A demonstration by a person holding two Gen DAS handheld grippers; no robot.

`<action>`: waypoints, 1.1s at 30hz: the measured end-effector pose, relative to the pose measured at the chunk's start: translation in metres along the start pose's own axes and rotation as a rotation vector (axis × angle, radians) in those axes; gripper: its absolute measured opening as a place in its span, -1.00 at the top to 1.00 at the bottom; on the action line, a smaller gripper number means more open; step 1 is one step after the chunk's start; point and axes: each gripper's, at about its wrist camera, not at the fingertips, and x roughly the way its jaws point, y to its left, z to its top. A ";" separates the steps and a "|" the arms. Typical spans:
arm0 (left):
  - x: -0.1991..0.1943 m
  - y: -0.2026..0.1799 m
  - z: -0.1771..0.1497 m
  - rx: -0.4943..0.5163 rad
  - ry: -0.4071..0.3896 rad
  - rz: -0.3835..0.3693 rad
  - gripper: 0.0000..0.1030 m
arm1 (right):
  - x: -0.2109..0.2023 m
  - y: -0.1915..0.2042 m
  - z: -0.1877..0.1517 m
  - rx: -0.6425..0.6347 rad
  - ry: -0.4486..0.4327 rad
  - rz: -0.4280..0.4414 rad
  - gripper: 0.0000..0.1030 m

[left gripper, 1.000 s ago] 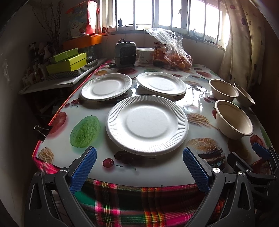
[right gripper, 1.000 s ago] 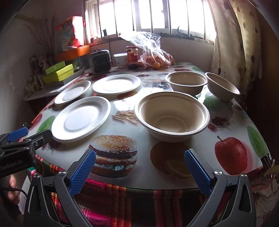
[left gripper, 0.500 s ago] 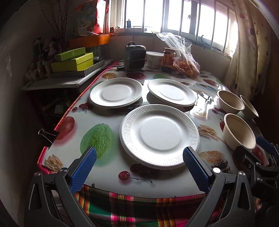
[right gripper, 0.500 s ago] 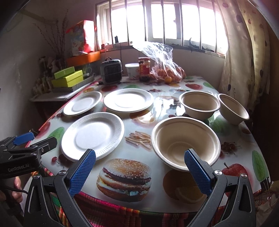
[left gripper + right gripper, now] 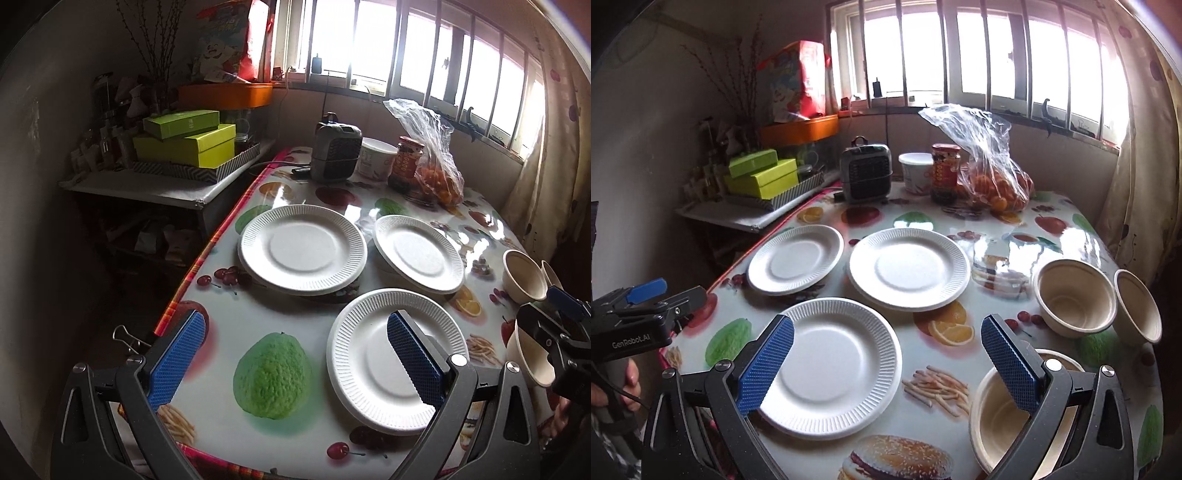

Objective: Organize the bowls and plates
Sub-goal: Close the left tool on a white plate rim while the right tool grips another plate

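Table: fruit-print cloth, under a barred window.
Left gripper: jaws wide, empty, above near-left edge.
Plates: near plate under its right finger; two beyond.
Right gripper: wide, empty.
Bowls: near bowl below right finger; two behind.

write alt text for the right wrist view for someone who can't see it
Open right gripper hovers over a fruit-print table holding three white paper plates and three tan bowls, none stacked. At the far end, below a barred window, stand a small heater, a tub, a jar and a bag of oranges; the left gripper shows at the left edge.
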 end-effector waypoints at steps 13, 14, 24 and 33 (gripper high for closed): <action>0.052 0.052 0.044 -0.105 0.077 0.028 -0.94 | 0.084 0.025 0.077 -0.114 0.090 0.143 -0.99; 0.057 0.056 0.046 -0.117 0.084 0.015 -0.94 | 0.093 0.025 0.081 -0.117 0.102 0.160 -0.99; 0.103 0.081 0.058 -0.208 0.166 -0.049 -0.80 | 0.172 0.030 0.109 -0.120 0.229 0.242 -0.94; 0.134 0.085 0.060 -0.226 0.229 -0.081 -0.56 | 0.226 0.039 0.109 -0.144 0.348 0.247 -0.63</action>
